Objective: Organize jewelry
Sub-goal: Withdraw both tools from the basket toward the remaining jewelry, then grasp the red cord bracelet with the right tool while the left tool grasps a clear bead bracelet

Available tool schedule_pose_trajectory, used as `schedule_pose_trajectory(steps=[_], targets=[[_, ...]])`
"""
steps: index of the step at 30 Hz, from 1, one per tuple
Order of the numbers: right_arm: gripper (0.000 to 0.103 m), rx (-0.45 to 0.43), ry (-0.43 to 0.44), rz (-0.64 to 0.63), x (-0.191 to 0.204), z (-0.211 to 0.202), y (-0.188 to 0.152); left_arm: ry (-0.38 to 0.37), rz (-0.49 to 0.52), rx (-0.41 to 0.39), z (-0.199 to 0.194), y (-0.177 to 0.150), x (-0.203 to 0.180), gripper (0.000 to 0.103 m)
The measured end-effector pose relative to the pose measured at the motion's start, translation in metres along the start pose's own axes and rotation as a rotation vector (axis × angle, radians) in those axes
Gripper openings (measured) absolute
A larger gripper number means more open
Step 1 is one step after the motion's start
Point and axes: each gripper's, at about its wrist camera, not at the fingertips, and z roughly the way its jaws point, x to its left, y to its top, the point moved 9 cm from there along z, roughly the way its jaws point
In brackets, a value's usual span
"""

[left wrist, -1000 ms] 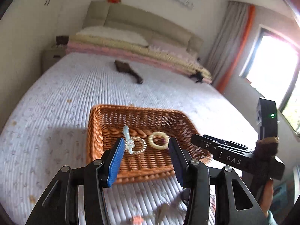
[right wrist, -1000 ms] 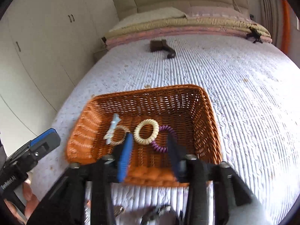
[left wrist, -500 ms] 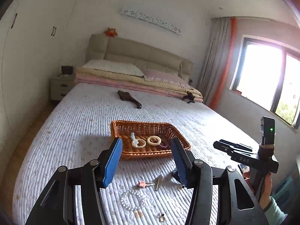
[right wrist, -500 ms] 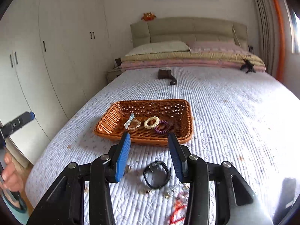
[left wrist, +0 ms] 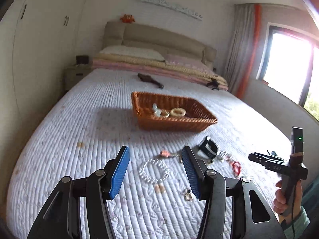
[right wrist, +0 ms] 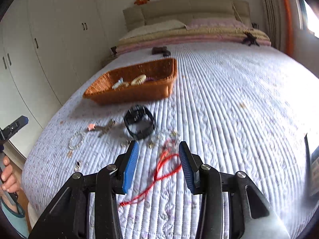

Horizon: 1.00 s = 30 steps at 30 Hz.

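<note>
A wicker basket (left wrist: 173, 117) on the bed (left wrist: 79, 123) holds a cream ring (left wrist: 178, 112), a clear bracelet with a bow (left wrist: 159, 111) and a purple coil (right wrist: 150, 78). More jewelry lies loose beside it. The left gripper (left wrist: 155, 171), its jaws just widened, and the right gripper (right wrist: 158, 163) stand open, holding nothing.

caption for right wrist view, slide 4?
Open right gripper over red cord on bed; watch and basket beyond.
</note>
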Motion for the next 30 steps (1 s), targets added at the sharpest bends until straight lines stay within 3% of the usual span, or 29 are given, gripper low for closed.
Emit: schedule_pose_trajectory(steps=[15, 21, 25, 30], targets=[[0.045, 0.095, -0.091, 0.026, -0.012, 0.036, -0.033, 0.041, -0.145, 0.190, 0.073, -0.052, 0.022, 0.055], [0.045, 0.123, -0.068, 0.054, -0.012, 0.046, -0.031, 0.060, -0.136, 0.232, 0.089, -0.053, 0.019, 0.055], [0.045, 0.134, -0.091, 0.032, -0.005, 0.052, -0.030, 0.051, -0.166, 0.273, 0.102, -0.057, 0.022, 0.055], [0.045, 0.135, -0.161, -0.023, 0.000, 0.057, -0.032, 0.098, -0.128, 0.311, 0.113, -0.063, 0.021, 0.055]])
